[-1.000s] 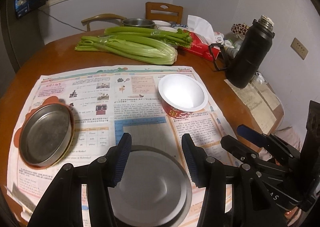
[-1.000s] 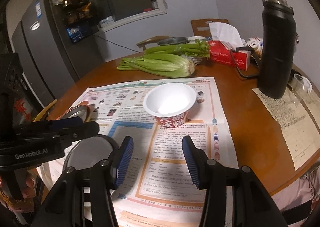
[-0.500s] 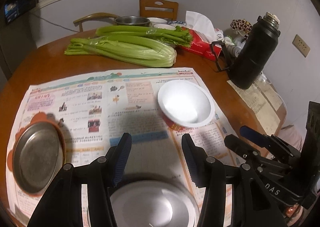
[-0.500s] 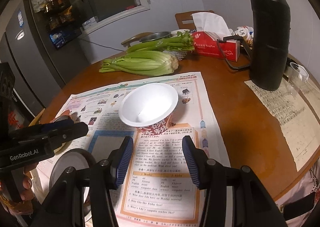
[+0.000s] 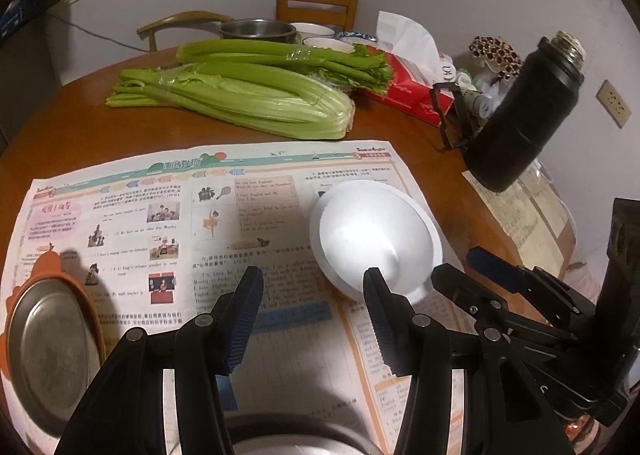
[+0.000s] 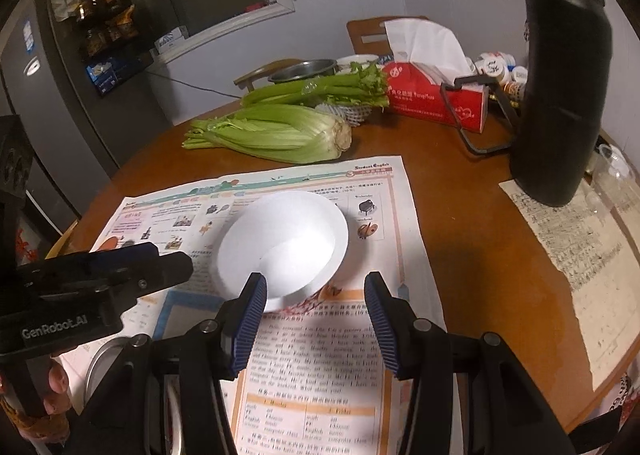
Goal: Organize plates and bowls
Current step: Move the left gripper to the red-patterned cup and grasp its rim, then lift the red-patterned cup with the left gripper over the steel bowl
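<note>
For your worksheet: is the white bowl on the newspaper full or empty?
Empty: the white bowl shows only its bare white inside in both views.

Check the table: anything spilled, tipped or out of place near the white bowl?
Nothing spilled or tipped. The white bowl sits upright on the newspaper. Only oddities: the black flask stands uncapped, and celery lies loose on the table.

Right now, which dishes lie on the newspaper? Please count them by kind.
White bowl: 1
Metal plates: 2, one at the left edge and one at the near edge, partly out of view
Total: 3
</note>
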Available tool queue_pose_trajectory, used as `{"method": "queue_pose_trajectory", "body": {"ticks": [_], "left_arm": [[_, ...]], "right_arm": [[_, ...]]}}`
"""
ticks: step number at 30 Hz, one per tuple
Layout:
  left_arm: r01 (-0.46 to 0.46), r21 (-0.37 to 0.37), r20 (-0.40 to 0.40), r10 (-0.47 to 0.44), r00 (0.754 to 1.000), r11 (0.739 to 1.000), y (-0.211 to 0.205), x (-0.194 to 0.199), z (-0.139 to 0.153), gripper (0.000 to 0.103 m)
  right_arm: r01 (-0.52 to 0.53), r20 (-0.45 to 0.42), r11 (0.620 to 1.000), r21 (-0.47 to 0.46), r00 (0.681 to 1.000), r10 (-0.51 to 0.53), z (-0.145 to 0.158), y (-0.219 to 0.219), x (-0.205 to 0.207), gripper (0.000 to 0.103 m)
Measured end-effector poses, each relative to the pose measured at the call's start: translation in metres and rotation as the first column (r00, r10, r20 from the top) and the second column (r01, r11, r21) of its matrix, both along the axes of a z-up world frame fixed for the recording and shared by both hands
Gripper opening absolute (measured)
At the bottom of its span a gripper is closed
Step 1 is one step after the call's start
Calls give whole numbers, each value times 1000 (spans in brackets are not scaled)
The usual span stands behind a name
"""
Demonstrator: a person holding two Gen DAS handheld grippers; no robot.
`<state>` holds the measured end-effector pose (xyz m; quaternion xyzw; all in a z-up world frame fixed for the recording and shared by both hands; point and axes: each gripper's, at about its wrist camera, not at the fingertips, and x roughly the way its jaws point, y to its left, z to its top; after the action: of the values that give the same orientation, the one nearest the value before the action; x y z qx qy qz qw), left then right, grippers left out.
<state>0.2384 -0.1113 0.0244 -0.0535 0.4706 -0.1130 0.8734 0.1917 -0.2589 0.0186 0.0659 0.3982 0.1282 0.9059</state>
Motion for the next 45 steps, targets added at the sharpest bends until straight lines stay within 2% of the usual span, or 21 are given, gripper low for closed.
{"method": "queue_pose_trajectory", "body": {"ticks": [16,30,38,45], "left_arm": [[-11,-23,-73,9,997,1000,1,33,-30,54],[-28,-21,-148,24,989,999,9,40,-50,54],[10,-75,-191,-24,981,997,5,40,-56,55],[27,-48,-140,-34,990,998,2,32,-45,55]], "right_arm": [[-64,-77,998,8,995,65,-34,22,36,51],[-161,-120,985,67,978,168,-45,49,34,51],[-193,-129,978,82,971,202,-44,62,29,51],[-195,-117,979,53,973,200,-40,70,21,53]]}}
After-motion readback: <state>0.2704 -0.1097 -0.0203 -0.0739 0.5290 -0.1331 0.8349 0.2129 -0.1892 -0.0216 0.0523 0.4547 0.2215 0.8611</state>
